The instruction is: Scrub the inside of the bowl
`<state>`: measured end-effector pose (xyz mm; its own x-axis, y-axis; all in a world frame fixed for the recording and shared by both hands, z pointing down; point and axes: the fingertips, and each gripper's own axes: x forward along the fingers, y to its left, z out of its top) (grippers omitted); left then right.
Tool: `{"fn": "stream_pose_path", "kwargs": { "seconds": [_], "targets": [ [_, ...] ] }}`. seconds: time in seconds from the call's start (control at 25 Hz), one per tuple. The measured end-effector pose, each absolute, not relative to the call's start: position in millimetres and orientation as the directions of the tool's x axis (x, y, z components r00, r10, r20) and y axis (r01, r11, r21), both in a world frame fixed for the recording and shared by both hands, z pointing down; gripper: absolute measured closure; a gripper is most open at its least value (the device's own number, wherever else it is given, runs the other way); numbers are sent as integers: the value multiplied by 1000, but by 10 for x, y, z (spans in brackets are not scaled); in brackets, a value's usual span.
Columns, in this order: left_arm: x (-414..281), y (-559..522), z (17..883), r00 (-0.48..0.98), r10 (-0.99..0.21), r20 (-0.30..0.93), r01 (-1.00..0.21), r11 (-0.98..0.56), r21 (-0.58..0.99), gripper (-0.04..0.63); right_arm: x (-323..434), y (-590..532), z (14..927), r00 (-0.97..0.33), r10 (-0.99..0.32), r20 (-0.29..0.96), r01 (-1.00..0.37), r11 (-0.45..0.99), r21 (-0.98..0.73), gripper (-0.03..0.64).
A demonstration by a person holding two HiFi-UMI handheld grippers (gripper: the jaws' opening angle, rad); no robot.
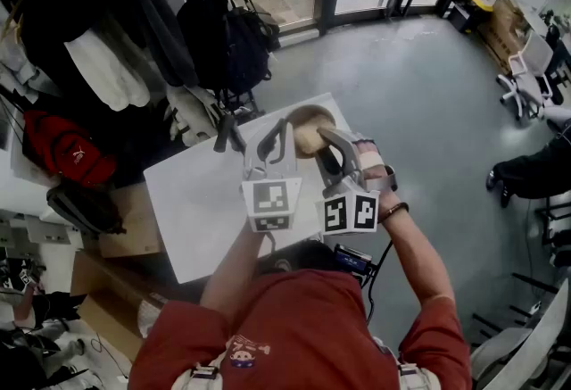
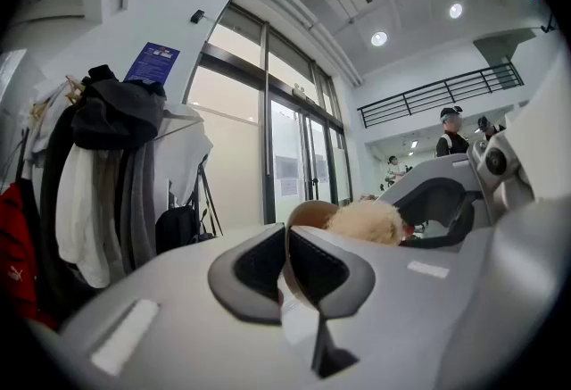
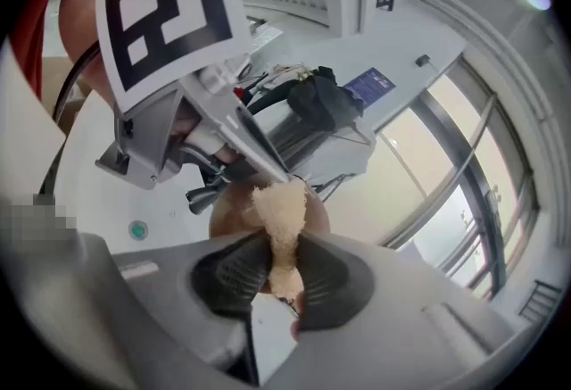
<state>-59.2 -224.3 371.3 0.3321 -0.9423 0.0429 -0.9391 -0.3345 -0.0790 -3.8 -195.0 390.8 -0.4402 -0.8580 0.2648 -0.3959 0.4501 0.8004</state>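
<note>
A tan bowl [image 1: 306, 123] is held on its side above the far right corner of the white table [image 1: 196, 201]. My left gripper [image 1: 284, 131] is shut on the bowl's rim; in the left gripper view the thin rim [image 2: 303, 211] runs between the two dark pads [image 2: 259, 263]. My right gripper [image 1: 328, 136] is shut on a fluffy beige scrubber [image 3: 281, 210], whose tip sits against the bowl's inside [image 3: 227, 214]. From the left gripper view the scrubber [image 2: 366, 220] shows just past the rim.
A rack with coats and black bags [image 1: 116, 49] stands left of the table, with a red bag [image 1: 67, 152] below it. A dark object [image 1: 227, 134] lies at the table's far edge. Office chairs [image 1: 526, 76] and a person's legs [image 1: 535, 170] are at the right.
</note>
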Motion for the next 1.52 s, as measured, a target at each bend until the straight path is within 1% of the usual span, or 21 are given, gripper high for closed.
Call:
{"fn": "stream_pose_path", "kwargs": {
  "seconds": [0.16,0.28,0.52,0.68,0.76,0.88,1.16,1.52],
  "targets": [
    [-630,-2247,3755,323,-945,54,-943,-326,-70,572,30,-1930,3806,-449,-864,229,-547,469,694,540],
    [-628,-2247,3758,320,-946,48,-944,-323,-63,572,96,-1937,3741,-449,-875,178,-669,462,583,540],
    [-634,-2233,3775,307,-950,52,-950,-309,-37,572,234,-1853,3510,-452,-892,3,-829,421,369,541],
    [-648,-2224,3817,300,-952,57,-953,-302,-29,572,453,-1792,3366,-372,-920,-123,-916,343,209,540],
    [-641,-2229,3825,300,-952,55,-953,-301,-28,572,556,-1781,3356,-333,-931,-150,-937,308,165,541],
    [-615,-2232,3834,302,-952,56,-953,-303,-25,572,665,-1781,3379,-295,-943,-154,-951,274,145,541],
    [-521,-2284,3908,309,-948,74,-951,-310,-8,572,775,-1800,3457,-267,-953,-146,-960,249,128,541],
    [-416,-2515,4129,304,-944,126,-953,-301,36,572,987,-1991,3606,-242,-963,-117,-968,231,101,541]
  ]
}}
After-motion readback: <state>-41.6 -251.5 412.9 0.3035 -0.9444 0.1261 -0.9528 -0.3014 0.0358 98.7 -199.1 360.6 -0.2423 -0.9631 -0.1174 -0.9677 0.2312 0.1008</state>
